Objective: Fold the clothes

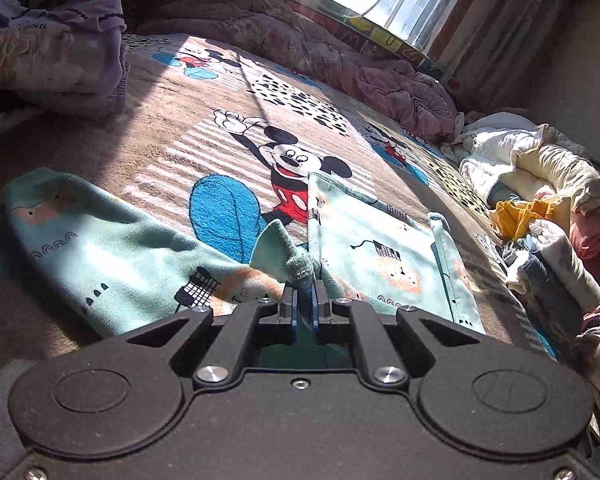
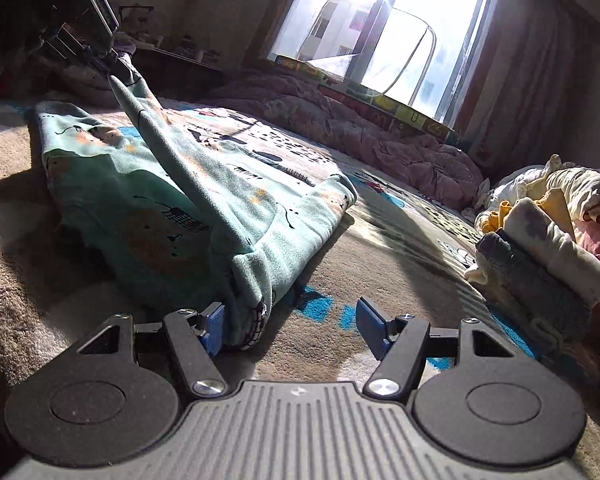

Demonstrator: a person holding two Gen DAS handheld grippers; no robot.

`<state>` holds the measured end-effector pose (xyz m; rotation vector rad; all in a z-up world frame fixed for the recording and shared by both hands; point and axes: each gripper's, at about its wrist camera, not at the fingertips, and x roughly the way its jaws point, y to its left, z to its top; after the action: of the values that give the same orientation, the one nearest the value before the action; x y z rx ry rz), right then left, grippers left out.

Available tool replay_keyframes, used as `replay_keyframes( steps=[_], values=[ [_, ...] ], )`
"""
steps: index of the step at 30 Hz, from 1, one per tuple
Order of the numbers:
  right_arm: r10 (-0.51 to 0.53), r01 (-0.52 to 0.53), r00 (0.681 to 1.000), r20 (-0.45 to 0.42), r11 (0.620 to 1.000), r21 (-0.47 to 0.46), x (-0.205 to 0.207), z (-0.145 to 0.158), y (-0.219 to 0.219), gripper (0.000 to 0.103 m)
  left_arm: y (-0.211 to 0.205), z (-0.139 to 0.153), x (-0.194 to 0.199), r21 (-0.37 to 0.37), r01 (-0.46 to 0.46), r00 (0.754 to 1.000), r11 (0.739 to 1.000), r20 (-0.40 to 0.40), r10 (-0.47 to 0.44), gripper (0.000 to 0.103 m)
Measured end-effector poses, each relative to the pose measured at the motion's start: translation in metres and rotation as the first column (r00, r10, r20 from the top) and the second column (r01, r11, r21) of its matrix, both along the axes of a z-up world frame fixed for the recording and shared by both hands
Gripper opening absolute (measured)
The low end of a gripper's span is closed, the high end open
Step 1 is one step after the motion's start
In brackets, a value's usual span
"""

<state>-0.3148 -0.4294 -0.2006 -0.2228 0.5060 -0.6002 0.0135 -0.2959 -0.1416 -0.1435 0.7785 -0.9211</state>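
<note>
Sunlit bedroom; cartoon-print blanket (image 1: 228, 148) covering the bed. Mint garment (image 2: 148, 184) lies partly folded on the blanket. Left gripper (image 1: 305, 300): jaws clamped on a cuff of the garment, lifting a taut ridge of cloth. Right gripper (image 2: 290, 326): jaws apart, left pad (image 2: 214, 326) against the near corner of the garment, right pad clear. Clothes pile (image 2: 540, 232) at right; pink quilt (image 1: 340, 60) below the window.

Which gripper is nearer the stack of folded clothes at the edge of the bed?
Right. The right gripper stands open a short way from the folded stack. The left gripper, shut on the teal garment, is across the bed.
</note>
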Motion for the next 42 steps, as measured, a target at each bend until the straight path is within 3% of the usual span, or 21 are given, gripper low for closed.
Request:
replay_keyframes(
  steps=[6, 10, 12, 13, 17, 20, 22, 24, 26, 29, 33, 38, 42],
  values=[
    [0.005, -0.005, 1.000, -0.014, 1.000, -0.006, -0.006, 0.004, 0.008, 0.066, 0.001, -0.008, 0.000, 0.017, 0.007, 1.000, 1.000, 0.016, -0.007, 0.006],
    [0.081, -0.082, 0.996, 0.045, 0.996, 0.020, -0.018, 0.015, 0.016, 0.066, 0.002, -0.003, -0.003, 0.008, 0.017, 0.999, 1.000, 0.041, -0.017, 0.006],
    [0.106, -0.107, 0.992, 0.064, 0.994, 0.002, -0.018, 0.017, 0.021, 0.056, 0.002, 0.004, -0.007, 0.003, 0.030, 0.997, 1.000, 0.076, -0.030, 0.006],
    [0.112, -0.111, 0.992, 0.061, 0.994, -0.008, -0.015, 0.017, 0.021, 0.043, 0.003, 0.008, -0.009, 0.000, 0.040, 0.994, 0.999, 0.101, -0.040, 0.006],
    [0.120, -0.123, 0.985, 0.126, 0.992, 0.016, -0.006, 0.024, 0.014, 0.041, 0.007, 0.014, -0.016, 0.000, 0.053, 0.983, 0.999, 0.175, -0.052, 0.006],
    [0.120, -0.128, 0.977, 0.178, 0.991, 0.033, 0.005, 0.032, 0.005, 0.041, 0.004, 0.007, -0.009, 0.032, 0.033, 0.985, 0.999, 0.166, -0.038, 0.006],
    [0.150, -0.166, 0.977, 0.150, 0.981, 0.105, 0.018, 0.027, -0.003, 0.045, 0.001, 0.002, -0.004, 0.055, 0.018, 0.988, 0.998, 0.153, -0.026, 0.007],
    [0.213, -0.219, 0.976, 0.051, 0.959, 0.178, 0.032, 0.011, -0.005, 0.050, -0.003, -0.002, -0.004, 0.092, 0.013, 0.987, 0.996, 0.157, -0.027, 0.007],
    [0.238, -0.237, 0.971, 0.005, 0.964, 0.116, 0.033, -0.002, 0.008, 0.055, -0.007, -0.008, -0.004, 0.141, 0.018, 0.987, 0.990, 0.157, -0.040, 0.006],
    [0.247, -0.245, 0.969, -0.003, 0.962, 0.123, 0.031, 0.002, 0.010, 0.056, -0.013, -0.019, -0.001, 0.219, 0.016, 0.991, 0.976, 0.129, -0.045, 0.010],
    [0.260, -0.259, 0.966, 0.008, 0.955, 0.144, 0.027, 0.003, 0.008, 0.057, -0.014, -0.021, -0.002, 0.229, 0.015, 0.989, 0.973, 0.143, -0.049, 0.010],
    [0.291, -0.292, 0.956, 0.028, 0.945, 0.147, 0.026, 0.001, 0.013, 0.074, -0.022, -0.025, -0.003, 0.269, 0.007, 0.988, 0.963, 0.150, -0.049, 0.010],
    [0.300, -0.300, 0.954, 0.027, 0.941, 0.153, 0.027, -0.001, 0.012, 0.075, -0.021, -0.025, -0.003, 0.264, -0.003, 0.990, 0.965, 0.136, -0.034, 0.010]
  ],
)
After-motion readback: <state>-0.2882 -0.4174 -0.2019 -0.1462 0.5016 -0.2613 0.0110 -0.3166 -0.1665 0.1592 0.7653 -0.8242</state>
